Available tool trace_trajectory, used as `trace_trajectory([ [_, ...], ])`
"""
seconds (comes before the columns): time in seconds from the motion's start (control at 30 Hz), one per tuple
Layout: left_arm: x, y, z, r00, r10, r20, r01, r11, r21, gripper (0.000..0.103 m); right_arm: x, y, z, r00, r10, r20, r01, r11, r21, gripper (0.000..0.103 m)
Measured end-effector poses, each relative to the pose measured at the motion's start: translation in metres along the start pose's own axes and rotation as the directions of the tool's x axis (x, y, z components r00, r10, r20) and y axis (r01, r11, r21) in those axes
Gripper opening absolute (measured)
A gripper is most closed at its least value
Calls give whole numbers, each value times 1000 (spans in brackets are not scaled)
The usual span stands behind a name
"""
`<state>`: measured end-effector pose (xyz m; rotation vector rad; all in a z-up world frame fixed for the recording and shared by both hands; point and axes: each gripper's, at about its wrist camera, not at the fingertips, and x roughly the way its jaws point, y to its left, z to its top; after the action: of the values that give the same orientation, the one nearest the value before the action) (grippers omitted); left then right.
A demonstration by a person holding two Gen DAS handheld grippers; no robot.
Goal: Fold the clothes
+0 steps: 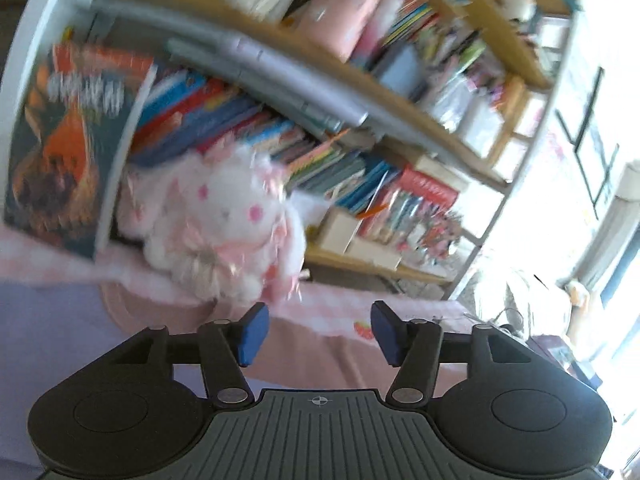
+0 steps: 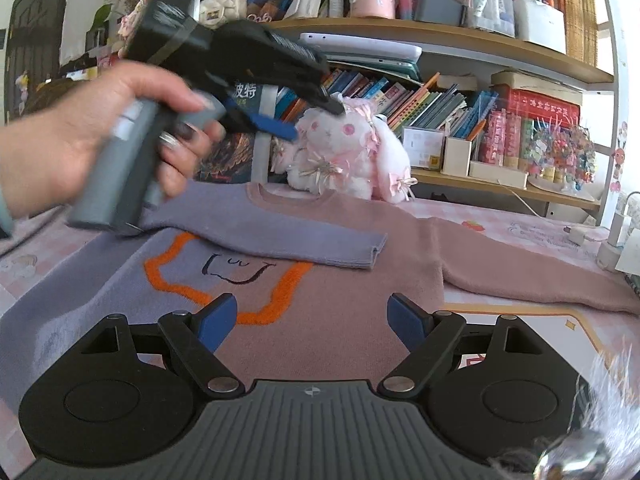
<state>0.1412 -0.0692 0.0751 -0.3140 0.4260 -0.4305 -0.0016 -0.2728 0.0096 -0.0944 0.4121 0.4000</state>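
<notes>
Crowded bookshelves back the bench. Sweater lies flat; left sleeve already folded across chest, right sleeve still spread. Left gripper and right gripper: fingers apart, empty. Next, likely: right gripper takes the right sleeve.

sweater: purple-and-pink knit sweater flat on pink patterned tablecloth; left sleeve folded across chest; right sleeve stretched out right
toy: white-and-pink plush rabbit behind collar, before bookshelf
left gripper: above sweater's left side, near toy
right gripper: over hem
</notes>
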Motion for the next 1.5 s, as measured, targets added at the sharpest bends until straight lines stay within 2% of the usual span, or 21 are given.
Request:
trace_trajectory([
  [0.1, -49, 12, -12, 999, 38, 27, -39, 997, 63, 59, 0, 0, 0, 1000, -2, 2, 2, 1000, 2, 81],
  [0.2, -96, 35, -39, 991, 130, 10, -131, 989, 63, 59, 0, -3, 0, 1000, -10, 4, 10, 1000, 16, 81],
  [0.27, -125, 50, -59, 979, 201, -11, -200, 978, 54, 59, 1, -4, 0, 1000, -14, 0, 14, 1000, 25, 81],
  [0.33, -152, 62, -80, 959, 279, -44, -278, 960, 35, 58, 1, -4, 0, 1000, -13, -6, 13, 1000, 27, 81],
  [0.43, -176, 75, -101, 939, 333, -81, -333, 943, 16, 58, 3, -3, 0, 1000, -10, -17, 10, 1000, 21, 81],
  [0.5, -181, 80, -107, 932, 350, -92, -351, 936, 5, 57, 5, -1, 0, 999, -16, -29, 16, 1000, 9, 81],
  [0.67, -176, 94, -116, 917, 379, -127, -383, 924, -2, 55, -1, -2, -1, 999, -25, -19, 26, 1000, 12, 79],
  [0.8, -168, 101, -122, 923, 348, -162, -354, 935, -11, 54, -22, -11, -7, 997, -63, -34, 64, 997, 52, 76],
  [0.87, -165, 101, -125, 928, 335, -165, -340, 940, -6, 43, -34, -17, -11, 995, -85, -50, 89, 993, 72, 61],
  [0.9, -164, 100, -126, 930, 330, -162, -334, 942, -1, 35, -40, -20, -14, 993, -102, -61, 107, 991, 78, 50],
  [0.93, -164, 100, -127, 933, 325, -157, -329, 944, 2, 16, -46, -23, -16, 991, -118, -68, 123, 989, 84, 46],
  [1.0, -167, 100, -129, 940, 316, -132, -319, 948, -7, 9, -55, -29, -20, 988, -131, -76, 138, 985, 103, 42],
  [1.13, -180, 98, -127, 946, 319, -61, -319, 948, 6, 8, -66, -37, -27, 985, -133, -108, 147, 980, 132, 35],
  [1.37, -192, 120, -119, 940, 336, -63, -338, 941, -26, 8, -59, -18, -35, 984, -64, -164, 85, 989, 122, 20],
  [1.5, -200, 133, -120, 933, 354, -60, -357, 933, -47, 8, -50, 0, -36, 985, -52, -167, 68, 994, 91, 18],
])
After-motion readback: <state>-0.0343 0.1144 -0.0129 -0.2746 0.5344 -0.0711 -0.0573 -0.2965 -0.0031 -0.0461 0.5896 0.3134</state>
